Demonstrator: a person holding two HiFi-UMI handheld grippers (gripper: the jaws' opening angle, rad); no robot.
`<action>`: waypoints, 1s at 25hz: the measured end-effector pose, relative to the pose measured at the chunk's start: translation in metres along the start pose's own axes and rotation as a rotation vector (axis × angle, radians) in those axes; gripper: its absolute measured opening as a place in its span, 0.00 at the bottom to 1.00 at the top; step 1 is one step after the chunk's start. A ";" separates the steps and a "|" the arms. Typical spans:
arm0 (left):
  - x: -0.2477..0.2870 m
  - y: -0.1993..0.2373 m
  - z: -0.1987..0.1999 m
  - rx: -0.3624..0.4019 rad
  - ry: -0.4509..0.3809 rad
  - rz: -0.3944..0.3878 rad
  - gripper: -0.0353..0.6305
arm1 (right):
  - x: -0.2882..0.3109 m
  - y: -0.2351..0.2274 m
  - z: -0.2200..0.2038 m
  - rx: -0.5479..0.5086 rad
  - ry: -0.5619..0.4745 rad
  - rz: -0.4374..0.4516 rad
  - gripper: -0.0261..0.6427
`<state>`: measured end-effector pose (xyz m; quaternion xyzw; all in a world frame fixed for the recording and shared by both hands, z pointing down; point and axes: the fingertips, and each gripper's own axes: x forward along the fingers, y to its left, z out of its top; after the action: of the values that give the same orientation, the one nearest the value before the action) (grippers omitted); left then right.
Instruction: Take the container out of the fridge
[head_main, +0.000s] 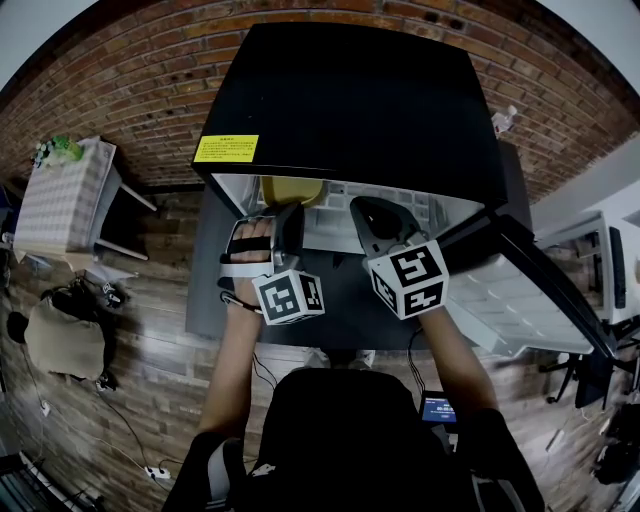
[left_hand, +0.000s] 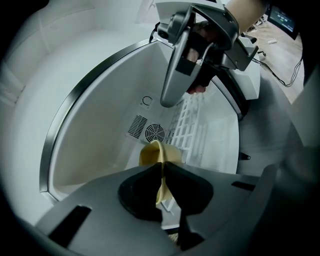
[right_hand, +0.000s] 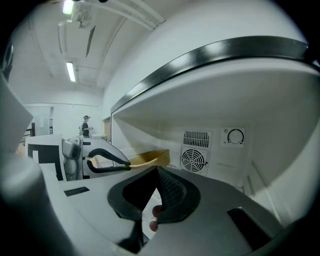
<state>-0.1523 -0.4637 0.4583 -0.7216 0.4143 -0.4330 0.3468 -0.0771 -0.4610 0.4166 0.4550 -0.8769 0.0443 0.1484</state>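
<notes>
The black mini fridge (head_main: 350, 100) stands open, its door (head_main: 520, 290) swung to the right. A yellow container (head_main: 290, 189) sits at the front left of the white inside. My left gripper (head_main: 285, 212) is shut on its rim: in the left gripper view the thin yellow wall (left_hand: 152, 152) runs between the pressed pads of the left gripper (left_hand: 161, 172). From the right gripper view, the left gripper (right_hand: 107, 162) clamps the container (right_hand: 150, 158) edge. My right gripper (head_main: 366, 212) reaches into the fridge beside it, and the tips of the right gripper (right_hand: 156, 170) meet with nothing between them.
A fan vent (right_hand: 193, 160) and a dial (right_hand: 235, 136) are on the fridge's back wall. A white wire shelf (left_hand: 192, 120) lies inside. Small red round things (right_hand: 156, 212) show below my right jaws. A cloth-covered table (head_main: 65, 195) and a bag (head_main: 65, 340) stand left of the fridge.
</notes>
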 end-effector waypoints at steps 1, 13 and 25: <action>-0.002 -0.001 0.001 0.006 0.002 0.000 0.11 | -0.001 0.000 0.000 0.000 -0.001 0.002 0.10; -0.021 -0.015 0.021 0.059 0.012 -0.009 0.10 | -0.024 0.004 0.001 -0.007 -0.022 0.028 0.10; -0.046 -0.030 0.042 0.051 0.042 0.001 0.10 | -0.057 0.004 -0.001 -0.017 -0.048 0.056 0.10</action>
<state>-0.1182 -0.4042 0.4521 -0.7031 0.4108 -0.4581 0.3565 -0.0496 -0.4135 0.4009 0.4299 -0.8930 0.0300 0.1297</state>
